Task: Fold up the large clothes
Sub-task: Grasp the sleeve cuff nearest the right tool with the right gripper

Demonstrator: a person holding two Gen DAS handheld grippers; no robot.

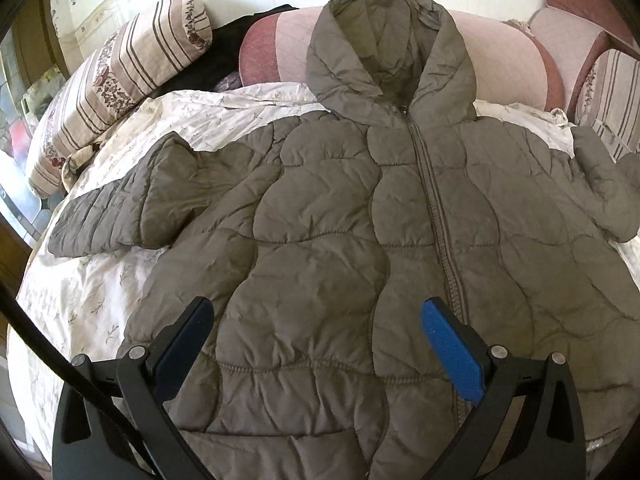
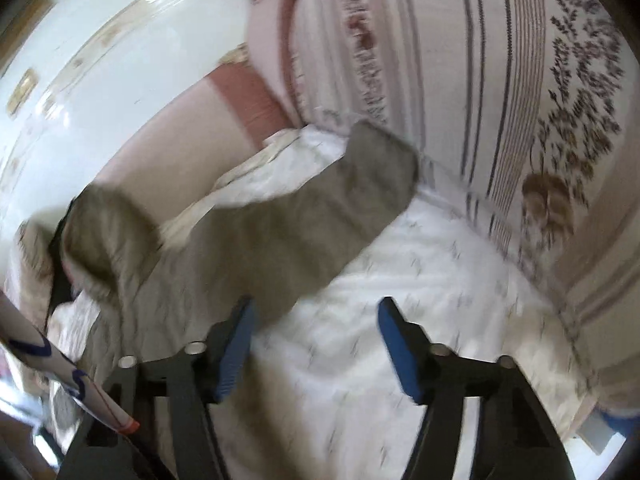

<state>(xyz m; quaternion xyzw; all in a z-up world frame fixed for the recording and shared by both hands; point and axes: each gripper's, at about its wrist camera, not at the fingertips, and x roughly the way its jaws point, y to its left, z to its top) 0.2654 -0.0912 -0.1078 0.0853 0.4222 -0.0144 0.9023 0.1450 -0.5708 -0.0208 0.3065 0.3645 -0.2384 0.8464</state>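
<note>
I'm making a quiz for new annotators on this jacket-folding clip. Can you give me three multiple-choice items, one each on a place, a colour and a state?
1. Where does the jacket lie?
A. on the bed
B. on the floor
C. on a hanger

2. What colour are the pads of the left hand-held gripper?
A. red
B. blue
C. yellow

3. How is the zip?
A. done up to the collar
B. fully open
C. torn off

Answers:
1 A: it is spread flat on the white bedspread.
2 B: both pads show blue.
3 A: the two front panels meet along the zip up to the hood.
</note>
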